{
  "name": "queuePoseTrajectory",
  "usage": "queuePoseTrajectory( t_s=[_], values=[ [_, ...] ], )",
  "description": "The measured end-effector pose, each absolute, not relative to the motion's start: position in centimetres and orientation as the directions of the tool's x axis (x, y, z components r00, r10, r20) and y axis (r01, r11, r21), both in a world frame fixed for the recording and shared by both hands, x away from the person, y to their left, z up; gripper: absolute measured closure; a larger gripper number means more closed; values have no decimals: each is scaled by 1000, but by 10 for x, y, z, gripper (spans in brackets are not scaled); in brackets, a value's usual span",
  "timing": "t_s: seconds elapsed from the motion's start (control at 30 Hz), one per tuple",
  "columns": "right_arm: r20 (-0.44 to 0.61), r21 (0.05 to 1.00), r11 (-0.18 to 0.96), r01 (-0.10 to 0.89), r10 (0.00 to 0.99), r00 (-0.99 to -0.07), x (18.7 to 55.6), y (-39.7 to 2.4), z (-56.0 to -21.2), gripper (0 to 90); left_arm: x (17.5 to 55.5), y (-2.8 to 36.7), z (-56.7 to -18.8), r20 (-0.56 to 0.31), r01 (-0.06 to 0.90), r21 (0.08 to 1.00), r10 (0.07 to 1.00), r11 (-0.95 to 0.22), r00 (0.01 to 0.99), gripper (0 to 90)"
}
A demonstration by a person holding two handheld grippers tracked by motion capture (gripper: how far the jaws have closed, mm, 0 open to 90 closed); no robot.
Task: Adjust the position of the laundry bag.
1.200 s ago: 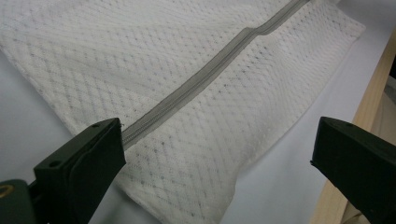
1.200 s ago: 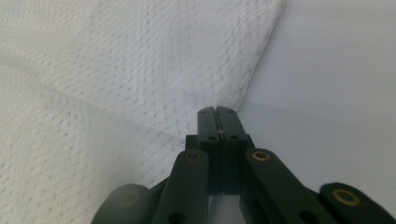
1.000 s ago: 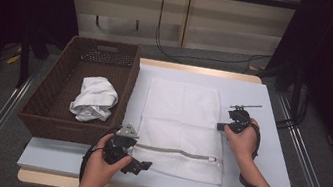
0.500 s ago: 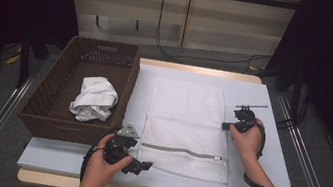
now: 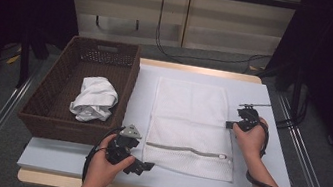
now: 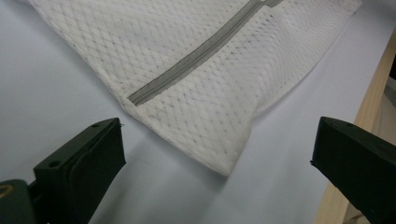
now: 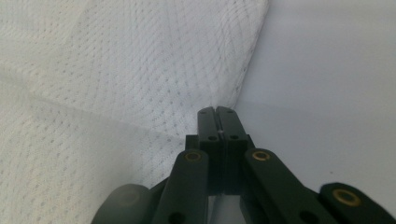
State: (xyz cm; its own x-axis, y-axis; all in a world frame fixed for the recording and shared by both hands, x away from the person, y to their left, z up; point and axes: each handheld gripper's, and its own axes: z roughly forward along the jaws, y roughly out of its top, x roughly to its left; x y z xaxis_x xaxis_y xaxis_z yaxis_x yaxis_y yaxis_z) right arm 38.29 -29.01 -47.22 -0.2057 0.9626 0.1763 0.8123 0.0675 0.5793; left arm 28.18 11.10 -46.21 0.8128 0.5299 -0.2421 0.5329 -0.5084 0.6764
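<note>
White mesh is the stuff at stake: the laundry bag [image 5: 192, 125] lies flat across the middle of the pale blue table [image 5: 270, 160], its grey zipper [image 5: 186, 150] running along the near end and, as far as the high view shows, closed. Left of it stands the brown wicker basket [image 5: 51, 105] with a crumpled white cloth [image 5: 94, 98] inside, apart from the bag. The right gripper [image 5: 230, 125] sits at the bag's right edge about halfway up, its jaws pressed tight together; in the right gripper view [image 7: 217, 113] the tips meet just at the mesh border, and I cannot tell whether any fabric is caught between them or whether they only touch it. The left gripper [image 5: 145, 166] hovers at the near left corner with its jaws spread wide, the bag's corner [image 6: 224, 168] lying between and just ahead of them in the left gripper view, nothing held. The likely trouble, as I judge it: if the right jaws hold only a thread or nothing, a pull would slip off and leave the bag where it is. If the left gripper closes too low, it may pinch both layers against the table, or push the corner away and wrinkle it. Pulling one side alone would probably skew the bag toward the table's edge.
</note>
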Motion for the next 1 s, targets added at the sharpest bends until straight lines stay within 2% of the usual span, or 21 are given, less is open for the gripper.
queuePoseTrajectory(
  t_s=[0.77,1.0],
  values=[
    [165,594,70,801,964,-207,383,-294,-474,897,282,107,-464,-246,538,678,536,-501,808,21],
    [174,624,61,779,961,-215,377,-296,-474,743,282,105,-464,-237,535,673,537,-510,810,21]
  ],
)
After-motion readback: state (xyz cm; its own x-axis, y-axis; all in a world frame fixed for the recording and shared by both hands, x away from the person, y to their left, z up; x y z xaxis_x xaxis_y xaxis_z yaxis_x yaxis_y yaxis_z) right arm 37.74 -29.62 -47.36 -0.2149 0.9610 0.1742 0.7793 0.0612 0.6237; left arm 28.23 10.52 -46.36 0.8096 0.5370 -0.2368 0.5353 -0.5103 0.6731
